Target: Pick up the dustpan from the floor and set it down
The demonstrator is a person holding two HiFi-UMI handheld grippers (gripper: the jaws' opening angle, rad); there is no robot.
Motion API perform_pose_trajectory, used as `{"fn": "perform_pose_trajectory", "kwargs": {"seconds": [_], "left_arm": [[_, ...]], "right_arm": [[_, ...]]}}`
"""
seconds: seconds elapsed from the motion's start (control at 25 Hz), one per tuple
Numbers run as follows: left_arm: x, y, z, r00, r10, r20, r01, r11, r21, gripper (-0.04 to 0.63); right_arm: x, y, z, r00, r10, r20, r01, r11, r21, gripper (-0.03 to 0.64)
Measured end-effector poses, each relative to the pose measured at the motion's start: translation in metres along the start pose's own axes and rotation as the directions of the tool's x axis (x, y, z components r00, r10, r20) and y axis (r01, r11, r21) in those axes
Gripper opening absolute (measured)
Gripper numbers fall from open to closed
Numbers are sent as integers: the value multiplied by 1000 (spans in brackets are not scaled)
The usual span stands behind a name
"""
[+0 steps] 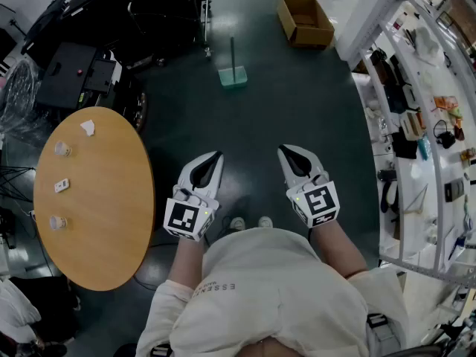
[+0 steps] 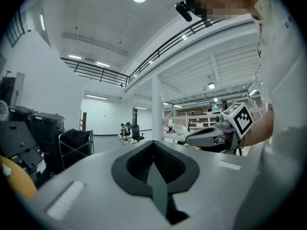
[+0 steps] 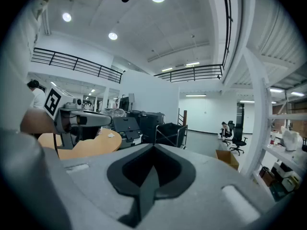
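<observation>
The pale green dustpan (image 1: 233, 75) stands on the dark floor with its thin handle upright, well ahead of both grippers. My left gripper (image 1: 216, 157) and right gripper (image 1: 285, 151) are held side by side at waist height, pointing forward, far short of the dustpan. Both are shut with nothing between the jaws. In the left gripper view the left gripper (image 2: 154, 145) has its jaws together, and the right gripper (image 2: 211, 135) shows at the right. The right gripper (image 3: 153, 150) is likewise closed and empty in its own view. The dustpan appears in neither gripper view.
A round wooden table (image 1: 111, 222) with a few small white items stands at my left. Dark machines and a folding cart (image 1: 82, 65) sit behind it. An open cardboard box (image 1: 304, 21) lies beyond the dustpan. White shelving (image 1: 416, 125) full of goods lines the right.
</observation>
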State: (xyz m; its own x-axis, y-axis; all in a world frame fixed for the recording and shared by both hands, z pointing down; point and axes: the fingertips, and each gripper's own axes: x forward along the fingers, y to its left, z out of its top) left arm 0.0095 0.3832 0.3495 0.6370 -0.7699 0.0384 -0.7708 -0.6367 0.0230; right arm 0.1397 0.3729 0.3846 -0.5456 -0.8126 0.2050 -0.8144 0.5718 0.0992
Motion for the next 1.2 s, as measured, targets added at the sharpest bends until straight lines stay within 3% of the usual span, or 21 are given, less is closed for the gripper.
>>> {"fn": "perform_pose_trajectory", "kwargs": {"seconds": [0.28, 0.48, 0.64, 1.0, 1.2], "left_arm": [[-4, 8, -10, 999, -30, 24, 32, 996, -80, 15], [-8, 12, -12, 1000, -27, 11, 28, 998, -56, 15], [-16, 23, -15, 1000, -23, 19, 25, 997, -79, 16], [-35, 69, -32, 1000, -3, -4, 3, 996, -91, 17], [-27, 95, -43, 1000, 3, -27, -6, 992, -123, 17]], "right_arm": [[1, 3, -3, 1000, -13, -9, 13, 1000, -1, -11], [1, 2, 1, 1000, -14, 3, 13, 995, 94, -11], [7, 6, 5, 999, -34, 21, 30, 988, 148, -9], [41, 27, -13, 997, -66, -27, 69, 984, 164, -9], [72, 24, -20, 998, -32, -49, 41, 980, 194, -9]]}}
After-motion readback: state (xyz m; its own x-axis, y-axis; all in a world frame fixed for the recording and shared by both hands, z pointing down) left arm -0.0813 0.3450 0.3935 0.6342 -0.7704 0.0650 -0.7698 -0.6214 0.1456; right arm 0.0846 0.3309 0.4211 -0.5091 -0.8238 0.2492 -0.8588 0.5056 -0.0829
